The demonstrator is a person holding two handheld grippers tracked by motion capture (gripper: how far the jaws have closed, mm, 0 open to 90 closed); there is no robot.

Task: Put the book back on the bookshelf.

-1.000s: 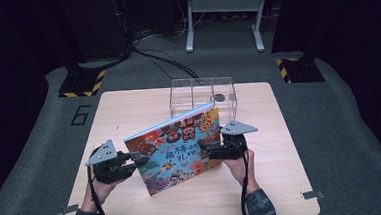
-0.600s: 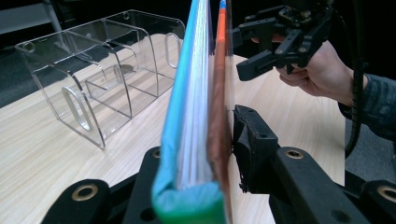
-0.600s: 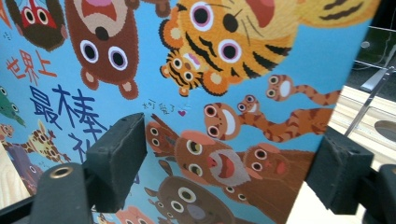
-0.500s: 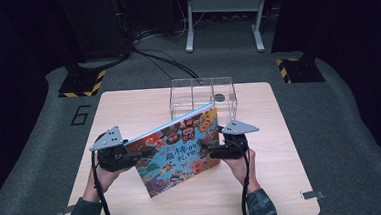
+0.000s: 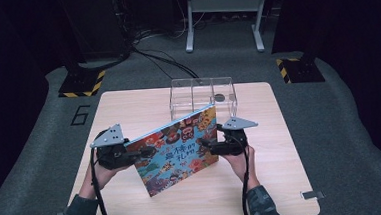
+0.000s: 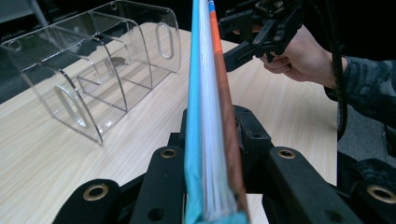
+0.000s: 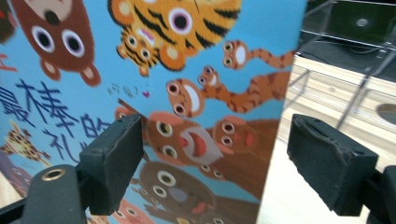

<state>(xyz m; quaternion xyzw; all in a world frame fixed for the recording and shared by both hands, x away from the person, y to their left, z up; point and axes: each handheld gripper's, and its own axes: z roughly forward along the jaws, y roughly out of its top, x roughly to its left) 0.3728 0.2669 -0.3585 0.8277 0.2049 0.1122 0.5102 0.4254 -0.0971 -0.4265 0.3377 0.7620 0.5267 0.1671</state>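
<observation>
With the left gripper (image 5: 131,153) clamped on the book (image 5: 178,148), tilted up on the table (image 5: 283,182) before the clear rack (image 5: 202,94), and the right gripper (image 5: 208,145) open beside its edge, it could topple sideways.

The picture book (image 5: 177,149) is up off the flat and stands tilted on the tabletop (image 5: 283,182), its lower corner down toward the near edge, its top corner reaching up toward the far edge. The cover faces the near side: bright blue, crowded with cartoon animals, a tiger, a brown bear, striped creatures, and dark blue Chinese characters. It's closed. Seen edge-on in the left gripper view, there's a teal cover, white pages and an orange-brown cover, pressed tight together.
</observation>
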